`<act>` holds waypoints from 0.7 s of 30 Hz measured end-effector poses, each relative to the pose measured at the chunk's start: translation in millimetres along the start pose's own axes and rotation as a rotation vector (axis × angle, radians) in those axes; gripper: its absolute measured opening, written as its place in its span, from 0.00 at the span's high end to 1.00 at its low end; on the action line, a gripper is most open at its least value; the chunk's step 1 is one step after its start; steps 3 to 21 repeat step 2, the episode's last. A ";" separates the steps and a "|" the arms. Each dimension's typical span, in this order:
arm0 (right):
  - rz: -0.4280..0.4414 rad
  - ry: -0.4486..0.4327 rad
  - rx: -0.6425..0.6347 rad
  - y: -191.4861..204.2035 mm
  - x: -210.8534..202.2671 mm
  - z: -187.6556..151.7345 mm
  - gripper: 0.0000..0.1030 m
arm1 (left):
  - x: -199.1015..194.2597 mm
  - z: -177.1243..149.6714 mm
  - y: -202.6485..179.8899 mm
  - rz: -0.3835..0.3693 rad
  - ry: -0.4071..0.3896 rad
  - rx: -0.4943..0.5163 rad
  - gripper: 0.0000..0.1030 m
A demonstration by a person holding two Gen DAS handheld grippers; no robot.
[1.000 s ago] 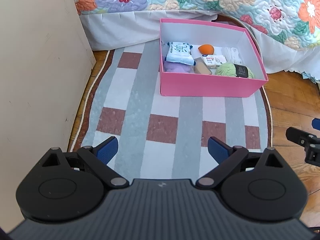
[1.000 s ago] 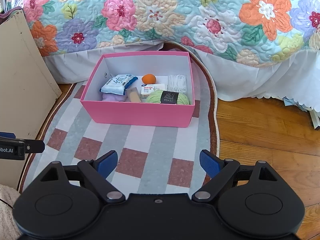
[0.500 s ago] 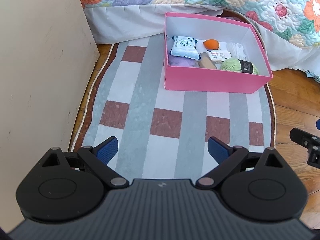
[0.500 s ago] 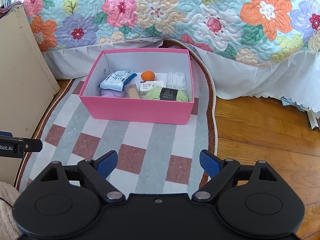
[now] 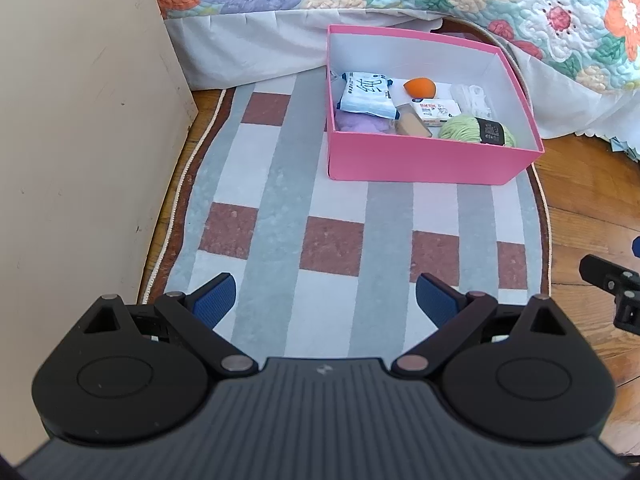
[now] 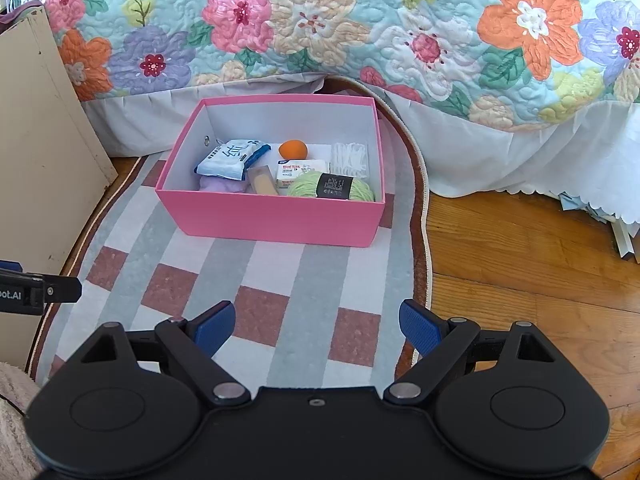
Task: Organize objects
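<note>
A pink box stands on the striped rug near the bed. Inside it lie a blue-and-white tissue pack, an orange ball, a small white carton, green yarn with a black label, a purple soft item, a tan block and a clear packet. My left gripper and right gripper hover open and empty over the rug, well short of the box.
A striped grey, white and brick-red rug lies on a wooden floor. A cream cabinet stands at the left. A floral quilt with a white bed skirt hangs behind the box.
Both grippers have drawn back from the box, which now looks smaller and farther away in each view. Both stay open and empty.
</note>
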State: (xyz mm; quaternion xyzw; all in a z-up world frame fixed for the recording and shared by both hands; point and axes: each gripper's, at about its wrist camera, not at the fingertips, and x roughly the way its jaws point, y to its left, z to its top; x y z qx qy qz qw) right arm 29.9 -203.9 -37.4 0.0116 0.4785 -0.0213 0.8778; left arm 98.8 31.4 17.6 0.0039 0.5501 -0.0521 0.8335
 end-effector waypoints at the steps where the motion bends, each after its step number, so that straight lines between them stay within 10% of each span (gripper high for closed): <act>1: -0.001 0.001 -0.001 0.0 0.1 -0.2 0.11 | 0.1 0.0 0.1 -0.001 0.001 0.001 0.04; 21: -0.003 0.001 -0.001 -0.1 0.2 -0.3 0.11 | 0.4 0.3 0.5 -0.003 0.004 0.002 0.04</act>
